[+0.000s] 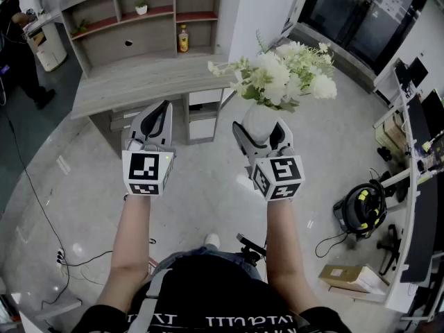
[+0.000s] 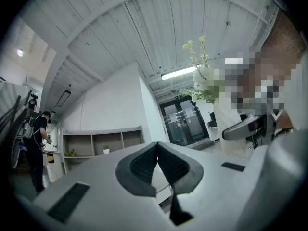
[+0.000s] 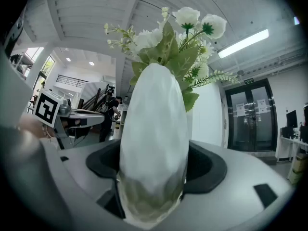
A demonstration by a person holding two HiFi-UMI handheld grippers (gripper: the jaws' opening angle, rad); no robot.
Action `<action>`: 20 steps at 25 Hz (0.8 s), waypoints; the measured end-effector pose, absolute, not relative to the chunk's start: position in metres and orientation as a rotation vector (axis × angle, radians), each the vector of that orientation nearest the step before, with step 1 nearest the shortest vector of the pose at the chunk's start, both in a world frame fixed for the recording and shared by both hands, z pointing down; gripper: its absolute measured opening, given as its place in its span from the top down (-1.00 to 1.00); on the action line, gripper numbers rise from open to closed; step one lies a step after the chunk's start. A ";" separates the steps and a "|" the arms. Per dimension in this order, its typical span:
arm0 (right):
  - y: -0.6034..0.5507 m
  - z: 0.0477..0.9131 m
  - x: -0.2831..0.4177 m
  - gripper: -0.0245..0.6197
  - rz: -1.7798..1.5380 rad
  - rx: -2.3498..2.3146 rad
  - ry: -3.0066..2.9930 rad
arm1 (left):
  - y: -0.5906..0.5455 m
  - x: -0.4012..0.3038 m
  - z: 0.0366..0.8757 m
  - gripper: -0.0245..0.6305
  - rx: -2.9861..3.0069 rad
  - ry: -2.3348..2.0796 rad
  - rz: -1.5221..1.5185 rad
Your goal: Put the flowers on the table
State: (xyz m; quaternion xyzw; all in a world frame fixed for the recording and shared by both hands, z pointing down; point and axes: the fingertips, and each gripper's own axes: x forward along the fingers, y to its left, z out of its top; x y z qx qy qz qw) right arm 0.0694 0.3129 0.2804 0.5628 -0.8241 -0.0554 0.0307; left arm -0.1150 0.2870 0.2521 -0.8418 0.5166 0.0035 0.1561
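your right tongs [image 3: 154, 170] are clamped on the white vase [image 3: 154, 119], one pad on each flank of its lower body, and they stand wide because the vase is broad there. gripping low rather than at the neck keeps the flowers [image 3: 168, 37] clear of the pads, and it seems to leave the base free below the tongs for a flat set-down. these tongs point level, which is why the vase stands upright. its long axis runs straight up out of the tongs, mouth on top, and the white blooms and green leaves fan out above the tongs, leaning a little to their right in the head view.

your left tongs [image 2: 158, 163] are closed on nothing, pads meeting. they sit beside the right pair at about the same height, tipped slightly upward. i'd judge they are a spare, ready to steady the vase if it leans.

vase and flowers are in the air over the floor, resting on nothing. the grey surface [image 1: 139, 82] lies ahead of both tongs, more directly beyond the left pair and well apart from the vase, so the carry is not done yet. hold the right tongs level as you go, since any roll would tip the top-heavy bunch
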 end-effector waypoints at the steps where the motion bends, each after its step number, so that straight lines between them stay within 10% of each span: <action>1: 0.313 0.282 0.073 -0.23 -0.176 1.722 -2.543 | 0.287 -0.109 0.252 0.89 -2.407 1.479 0.016; 20: 0.252 0.302 0.127 -0.23 -0.164 1.639 -2.564 | 0.230 -0.047 0.252 0.89 -2.351 1.477 0.008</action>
